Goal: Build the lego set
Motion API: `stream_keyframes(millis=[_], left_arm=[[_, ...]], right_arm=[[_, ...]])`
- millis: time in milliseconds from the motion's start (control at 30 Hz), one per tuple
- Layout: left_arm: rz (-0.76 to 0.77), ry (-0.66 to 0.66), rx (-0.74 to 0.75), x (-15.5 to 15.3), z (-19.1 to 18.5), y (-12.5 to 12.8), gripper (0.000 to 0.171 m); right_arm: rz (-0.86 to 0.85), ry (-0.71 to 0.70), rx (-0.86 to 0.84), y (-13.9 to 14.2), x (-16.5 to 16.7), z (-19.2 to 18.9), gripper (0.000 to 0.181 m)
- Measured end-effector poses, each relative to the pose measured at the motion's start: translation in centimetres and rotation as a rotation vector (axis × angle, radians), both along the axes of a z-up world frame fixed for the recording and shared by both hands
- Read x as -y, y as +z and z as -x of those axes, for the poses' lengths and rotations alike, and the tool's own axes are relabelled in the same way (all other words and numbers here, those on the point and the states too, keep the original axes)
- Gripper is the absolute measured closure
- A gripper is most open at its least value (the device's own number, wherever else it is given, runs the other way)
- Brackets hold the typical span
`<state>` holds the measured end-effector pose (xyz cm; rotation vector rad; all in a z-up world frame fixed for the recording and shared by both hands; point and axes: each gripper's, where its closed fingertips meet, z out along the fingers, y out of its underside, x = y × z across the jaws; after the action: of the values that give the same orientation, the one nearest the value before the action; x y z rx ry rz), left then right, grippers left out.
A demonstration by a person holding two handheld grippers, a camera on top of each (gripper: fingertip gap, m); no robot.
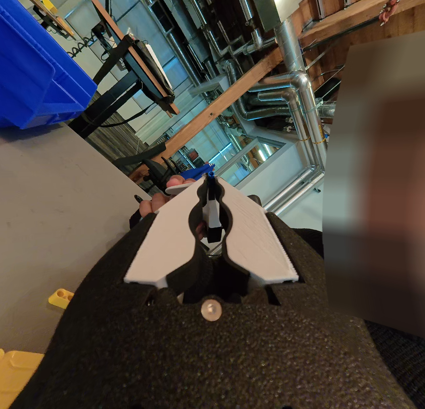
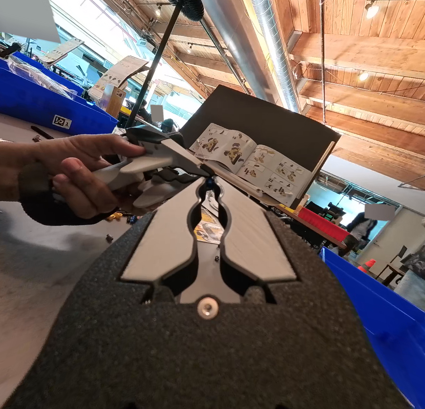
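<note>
My left gripper (image 1: 210,178) is raised off the table and shut, with a small blue pin (image 1: 211,174) showing at its tips. My right gripper (image 2: 208,183) is also shut, with the same blue pin (image 2: 209,182) between its tips. The two grippers meet tip to tip. The left gripper (image 2: 207,171) comes in from the left in the right wrist view, held by a gloved hand (image 2: 76,168). A right gripper finger (image 1: 212,214) shows through the gap between the left fingers. An open instruction booklet (image 2: 248,158) leans on a black stand (image 2: 264,115).
A loose yellow brick (image 1: 61,298) and a larger yellow part (image 1: 16,372) lie on the grey table (image 1: 46,202). Small yellow and dark pieces (image 2: 115,216) lie under the hand. Blue bins stand at the left (image 2: 46,103) and right (image 2: 379,317).
</note>
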<state>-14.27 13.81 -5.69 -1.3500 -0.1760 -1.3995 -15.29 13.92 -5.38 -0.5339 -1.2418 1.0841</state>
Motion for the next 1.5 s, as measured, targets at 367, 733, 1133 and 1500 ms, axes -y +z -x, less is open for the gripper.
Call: stream_keyframes(millis=[367,733,1133,1500], left_arm=[[-0.010,0.104,-0.052,-0.2,1.2,0.0,0.160],[0.277,0.378,-0.592,3.9,2.1,-5.4,0.171],[0.380,0.672,-0.660,13.0,8.7,-7.9,0.171],[0.308,0.652,-0.339,14.7,11.4,-7.6,0.171]], right_arm=[[0.153,0.137,0.131,-0.6,0.0,0.2,0.177],[0.348,0.056,0.405,-4.3,-3.0,1.7,0.177],[-0.118,0.129,1.273,-12.5,-0.2,0.7,0.176],[-0.258,0.110,1.595,-13.6,-0.4,1.3,0.177]])
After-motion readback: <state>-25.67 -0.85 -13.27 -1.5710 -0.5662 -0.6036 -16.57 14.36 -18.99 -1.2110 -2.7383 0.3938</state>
